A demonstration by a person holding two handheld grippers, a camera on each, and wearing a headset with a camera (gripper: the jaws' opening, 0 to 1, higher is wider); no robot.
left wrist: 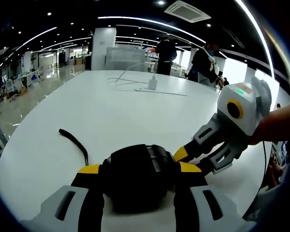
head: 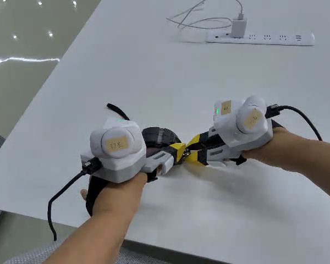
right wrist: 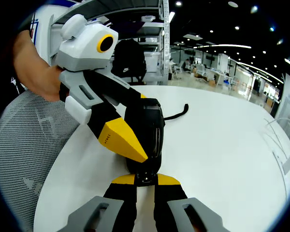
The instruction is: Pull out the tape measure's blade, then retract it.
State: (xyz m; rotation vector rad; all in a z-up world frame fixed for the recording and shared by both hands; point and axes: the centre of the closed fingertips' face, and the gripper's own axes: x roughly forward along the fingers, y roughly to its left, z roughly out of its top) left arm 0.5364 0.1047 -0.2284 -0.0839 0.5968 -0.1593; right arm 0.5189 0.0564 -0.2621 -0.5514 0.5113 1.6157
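Fingers (left wrist: 89,170) of the left gripper (left wrist: 138,169), black with yellow tips, are clamped on the two flat sides of the tape (left wrist: 135,186). It is a squat black case resting on the white bench (head: 154,71), near the front edge. A black strap (left wrist: 73,141) lies across the bench beyond the case.

Just right of the case, the right gripper (right wrist: 146,181) faces the left one, so the two sets of tips nearly meet. Its fingers (right wrist: 123,180) are set narrow and pinch a small dark hook (right wrist: 145,178) at the case's mouth. No blade is out yet. Far off at the back right of the bench lies a white power strip (head: 261,37) with a charger (head: 238,26) plugged in.

The case looks hard and rigid, probably smooth plastic with some weight. A firm squeeze on its flat sides should hold it without harm. The hook is tiny and likely slick metal, so it wants the very tips, placed squarely. The blade is probably thin sprung steel: stiff along its curve, apt to kink if bent sideways, and eager to snap back. A straight pull and a slow return seem wise.
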